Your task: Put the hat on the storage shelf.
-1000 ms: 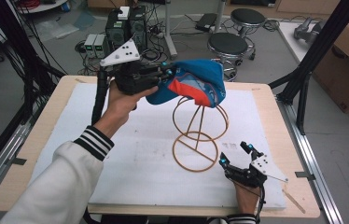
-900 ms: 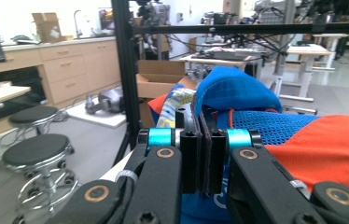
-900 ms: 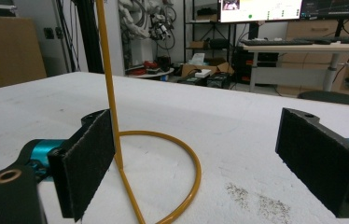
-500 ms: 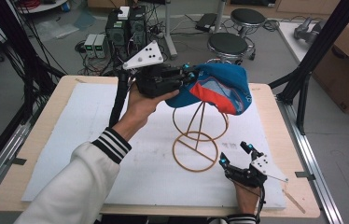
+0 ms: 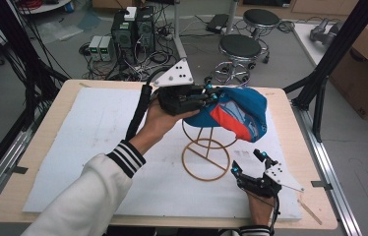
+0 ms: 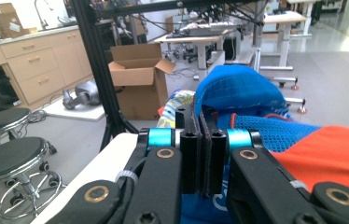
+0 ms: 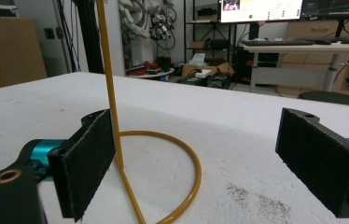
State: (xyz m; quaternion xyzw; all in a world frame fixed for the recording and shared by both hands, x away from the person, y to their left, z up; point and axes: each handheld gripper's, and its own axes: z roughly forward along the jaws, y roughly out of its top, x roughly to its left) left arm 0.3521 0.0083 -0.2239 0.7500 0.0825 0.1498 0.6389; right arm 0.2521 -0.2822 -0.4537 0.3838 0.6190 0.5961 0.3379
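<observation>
The left gripper [image 5: 206, 94] has its fingers pressed flat together on the edge of the blue and orange mesh cap [image 5: 236, 112], which hangs in the air draped over the top of the gold wire hat stand [image 5: 205, 156]. From the left gripper view the pinch takes in just a thin fold of the cap's rim [image 6: 199, 122], with the rest of the fabric bulging out beyond the fingers.

The right gripper [image 5: 249, 163] sits low on the white foam-covered surface [image 5: 83, 142], close to the stand's round base, its fingers spread wide with nothing between them. In the right gripper view the stand's upright rod [image 7: 108, 79] rises just beside one pad, apparently not touching it.

What worries me is the stand. It looks light and spindly, and nothing holds it down. If the cap snags on the wire hoop at the top while the left hand pulls it across, I think the whole frame could tip or skid on the foam. The open right gripper could brace it, but its fingers are not on the wire.

The grip itself is the other risk. A pinch on soft mesh near the rim could slip if the cap catches, and it might then land crooked or slide off the back of the stand towards the far edge of the surface.
</observation>
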